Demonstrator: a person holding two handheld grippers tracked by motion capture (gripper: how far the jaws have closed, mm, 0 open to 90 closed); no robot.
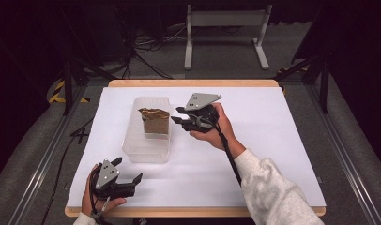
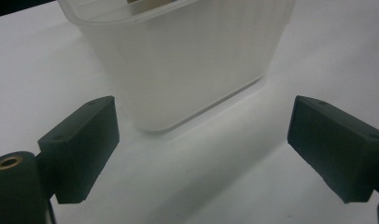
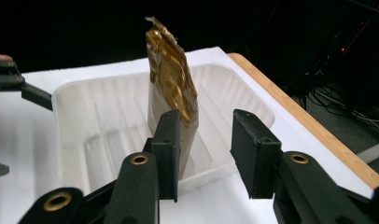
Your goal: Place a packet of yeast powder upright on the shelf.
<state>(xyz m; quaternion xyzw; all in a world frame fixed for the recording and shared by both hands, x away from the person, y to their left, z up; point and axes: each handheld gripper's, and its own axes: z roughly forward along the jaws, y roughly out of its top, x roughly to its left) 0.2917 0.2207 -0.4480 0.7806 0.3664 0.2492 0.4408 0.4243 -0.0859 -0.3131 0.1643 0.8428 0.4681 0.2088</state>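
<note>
A translucent plastic bin (image 1: 146,152) sits left of centre on the white table. A brown pouch with a crumpled gold top (image 1: 155,121) stands upright in its far half. My right gripper (image 1: 175,115) hovers just right of the bin and points at the pouch. In the right gripper view its jaws (image 3: 208,149) stand apart with nothing pressed between them. The pouch (image 3: 171,79) rises inside the bin (image 3: 85,112) just beyond the left jaw. My left gripper (image 1: 136,183) rests near the front left edge, open, facing the bin's near wall (image 2: 187,70) with its jaws (image 2: 201,144) wide.
The white table sheet (image 1: 273,140) has a wooden border. A white metal stand (image 1: 226,28) and loose cables (image 1: 146,51) lie on the floor beyond the far edge. Black tripod legs (image 1: 66,89) stand at the left.
</note>
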